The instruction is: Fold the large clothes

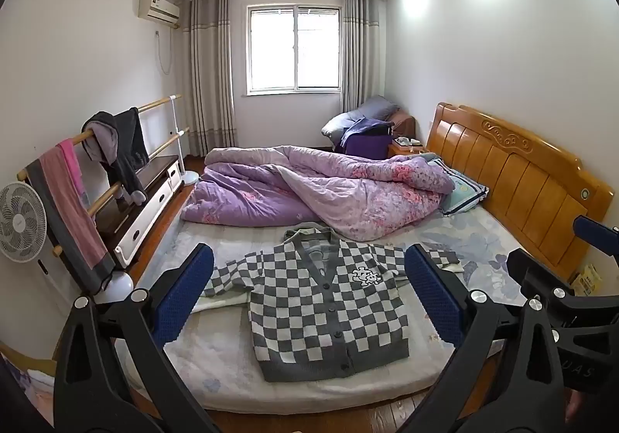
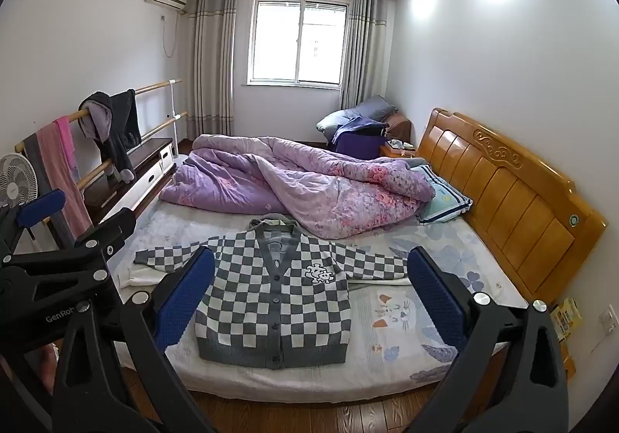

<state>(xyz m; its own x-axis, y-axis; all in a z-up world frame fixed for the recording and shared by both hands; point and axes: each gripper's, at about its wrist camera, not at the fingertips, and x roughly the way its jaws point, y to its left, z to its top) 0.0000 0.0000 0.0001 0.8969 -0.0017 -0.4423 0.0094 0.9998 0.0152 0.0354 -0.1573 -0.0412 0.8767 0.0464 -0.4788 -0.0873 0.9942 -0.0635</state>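
Observation:
A grey-and-white checkered cardigan (image 1: 325, 301) (image 2: 271, 301) lies flat and buttoned on the bed (image 1: 216, 359) (image 2: 387, 348), sleeves spread to both sides, hem toward the near edge. My left gripper (image 1: 309, 293) hovers open in front of the bed, well short of the cardigan, nothing between its blue pads. My right gripper (image 2: 311, 290) is likewise open and empty, held beside the left one. In the left wrist view the right gripper's black frame shows at the right edge; in the right wrist view the left gripper's frame shows at the left edge.
A crumpled purple floral quilt (image 1: 309, 193) (image 2: 294, 193) covers the far half of the bed, touching the cardigan's collar. Wooden headboard (image 1: 514, 181) and a pillow (image 1: 462, 193) on the right. A clothes rail with garments (image 1: 112, 146), a fan (image 1: 19, 224) and a low cabinet (image 1: 143, 208) stand left.

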